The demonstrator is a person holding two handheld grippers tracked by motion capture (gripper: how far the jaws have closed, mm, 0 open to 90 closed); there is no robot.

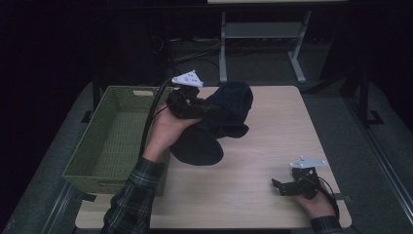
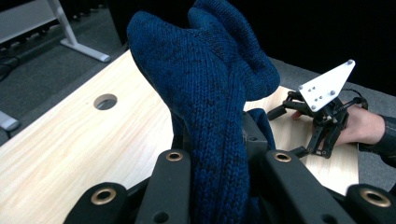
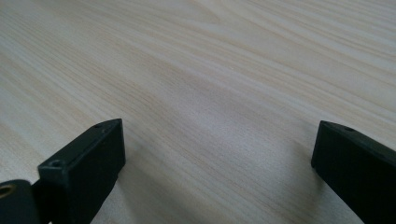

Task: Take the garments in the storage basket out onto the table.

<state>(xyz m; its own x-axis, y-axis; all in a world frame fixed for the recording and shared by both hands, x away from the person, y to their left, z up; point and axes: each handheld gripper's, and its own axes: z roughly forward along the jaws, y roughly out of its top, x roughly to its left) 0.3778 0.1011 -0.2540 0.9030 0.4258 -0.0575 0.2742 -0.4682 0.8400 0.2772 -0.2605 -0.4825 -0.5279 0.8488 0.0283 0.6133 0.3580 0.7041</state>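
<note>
A dark blue knitted garment point(image 1: 229, 105) is bunched over the left half of the wooden table point(image 1: 272, 141). My left gripper point(image 1: 208, 110) is shut on it beside the basket. In the left gripper view the knit point(image 2: 205, 84) rises in thick folds from between my left gripper's point(image 2: 219, 163) jaws. Whether the garment's lower fold touches the table I cannot tell. My right gripper point(image 1: 278, 185) rests at the table's near right corner, open with nothing in it. In the right gripper view its jaws stand wide apart over bare wood, my right gripper point(image 3: 219, 140) low to the surface.
A green woven basket point(image 1: 87, 134) stands against the table's left edge, open on top. The table has a round cable hole point(image 2: 105, 101). A grey desk frame point(image 1: 263, 34) stands on the floor beyond the table. My right gripper point(image 2: 286, 131) shows past the knit.
</note>
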